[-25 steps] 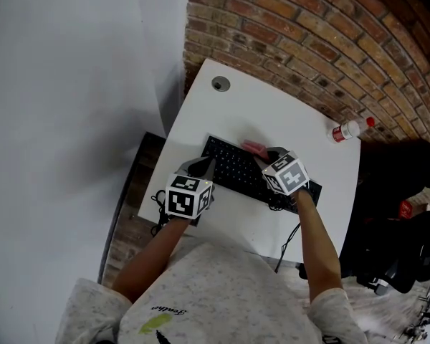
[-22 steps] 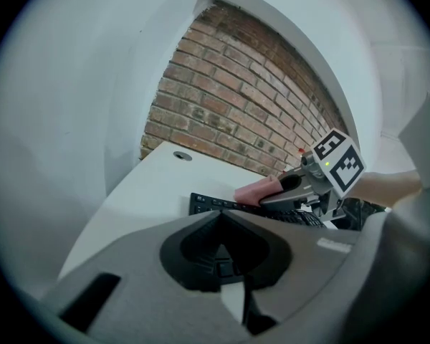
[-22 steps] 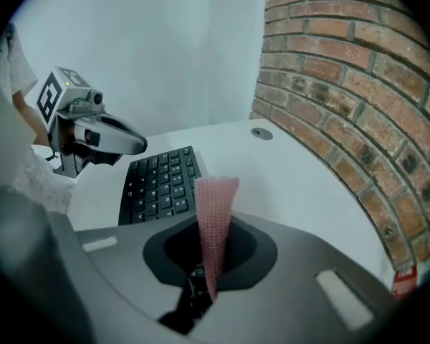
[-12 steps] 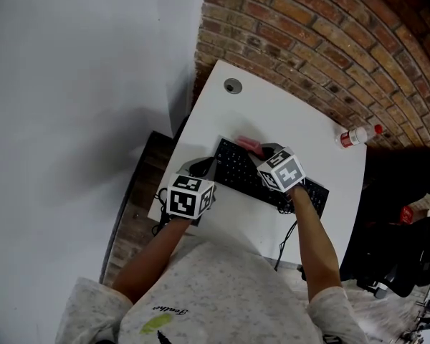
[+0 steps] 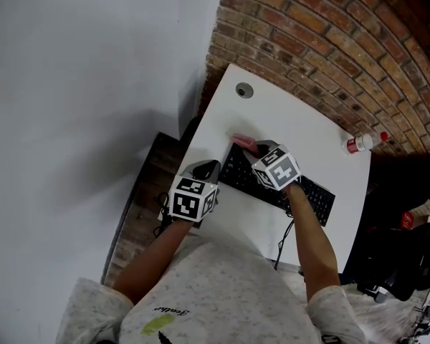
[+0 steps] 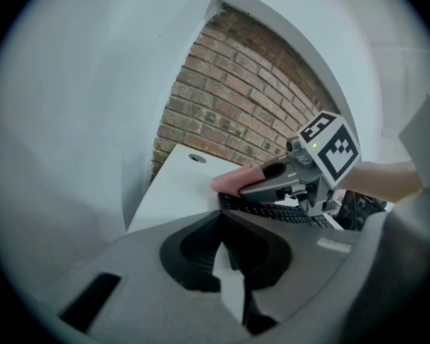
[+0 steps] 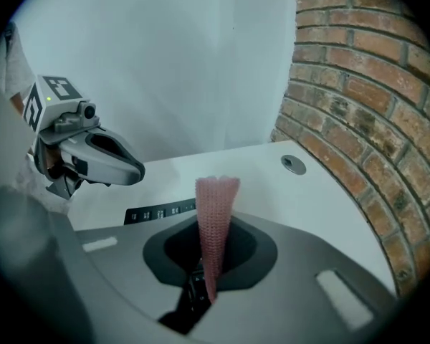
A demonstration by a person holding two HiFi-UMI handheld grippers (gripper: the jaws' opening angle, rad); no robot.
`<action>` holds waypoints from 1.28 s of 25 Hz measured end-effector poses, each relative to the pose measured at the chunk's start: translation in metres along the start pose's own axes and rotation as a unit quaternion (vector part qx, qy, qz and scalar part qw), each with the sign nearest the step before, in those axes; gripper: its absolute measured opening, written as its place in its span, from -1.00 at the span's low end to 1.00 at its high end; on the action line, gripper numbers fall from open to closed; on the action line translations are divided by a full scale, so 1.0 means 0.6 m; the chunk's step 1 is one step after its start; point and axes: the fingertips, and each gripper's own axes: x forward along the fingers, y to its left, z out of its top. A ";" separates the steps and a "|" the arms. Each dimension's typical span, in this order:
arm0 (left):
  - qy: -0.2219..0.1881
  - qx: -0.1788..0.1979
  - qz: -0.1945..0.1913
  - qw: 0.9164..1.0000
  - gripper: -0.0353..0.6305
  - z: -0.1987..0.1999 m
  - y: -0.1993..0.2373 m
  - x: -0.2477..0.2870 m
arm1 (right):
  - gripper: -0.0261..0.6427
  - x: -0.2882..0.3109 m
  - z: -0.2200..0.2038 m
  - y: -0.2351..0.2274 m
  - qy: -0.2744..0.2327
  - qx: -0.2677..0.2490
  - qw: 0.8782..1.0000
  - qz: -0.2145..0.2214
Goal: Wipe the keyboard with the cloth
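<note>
The right gripper pinched the pink cloth at the keyboard's far-left corner. The left gripper hovered closed and empty nearby. Best, I thought, to press flat and sweep rightward along the keys.

A white table fills a corner of the room. Ahead of the right tool rises a red brick wall. Left of the left tool stands a plain pale wall, evenly lit. A round grey cable port sits in the table ahead of both tools. Brown floor shows left of the left tool, beside the table's edge.
</note>
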 end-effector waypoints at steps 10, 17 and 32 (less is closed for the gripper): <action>-0.003 -0.005 0.006 1.000 -0.90 -0.004 0.032 -0.030 | -0.85 0.024 0.059 0.021 0.017 -0.143 0.989 -0.026; 0.000 0.005 0.010 1.000 -0.90 -0.010 0.046 -0.053 | -0.84 0.047 0.067 0.050 0.048 -0.239 0.970 -0.009; -0.021 -0.012 0.029 0.999 -0.90 -0.019 0.043 -0.071 | -0.84 0.048 0.035 0.122 0.091 -0.277 0.953 0.085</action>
